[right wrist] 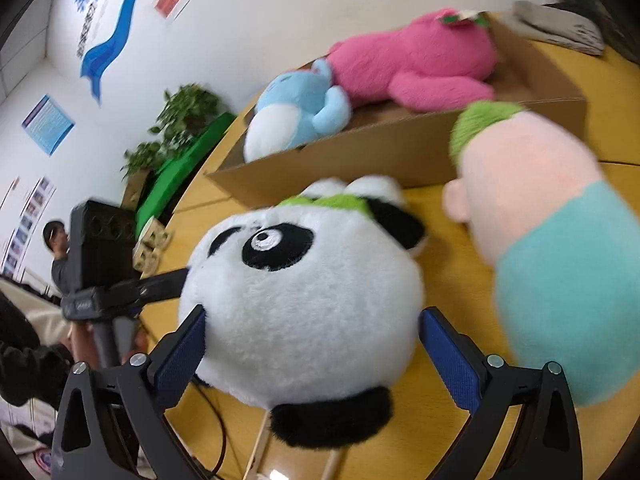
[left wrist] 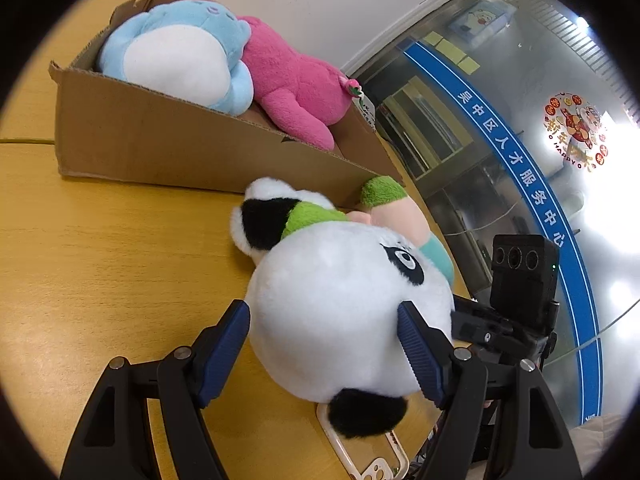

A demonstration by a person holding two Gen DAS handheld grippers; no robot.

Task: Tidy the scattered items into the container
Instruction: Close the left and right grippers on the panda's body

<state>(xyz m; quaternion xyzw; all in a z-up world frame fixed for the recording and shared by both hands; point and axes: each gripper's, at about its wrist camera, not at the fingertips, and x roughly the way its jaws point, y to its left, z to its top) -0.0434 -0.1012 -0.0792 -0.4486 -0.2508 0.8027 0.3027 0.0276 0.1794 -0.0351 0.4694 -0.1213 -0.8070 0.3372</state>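
Yellow wooden table (left wrist: 100,240) in an office, with a cardboard box (left wrist: 168,148) of soft toys.

Inside the box lie a blue plush (left wrist: 176,52) on the left and a pink plush (left wrist: 296,84) on the right. Nearer, a panda plush (left wrist: 344,312) is clamped on both sides of its head by the left gripper (left wrist: 324,344) and likewise by the right gripper (right wrist: 312,356). Just right of it is a pink-and-teal doll (right wrist: 552,240).

- Left wrist view: we look down close over the panda plush (left wrist: 344,312), toward the cardboard box (left wrist: 160,140).
- Right wrist view: similarly close on the panda plush (right wrist: 304,304); both share the cardboard box (right wrist: 360,152).
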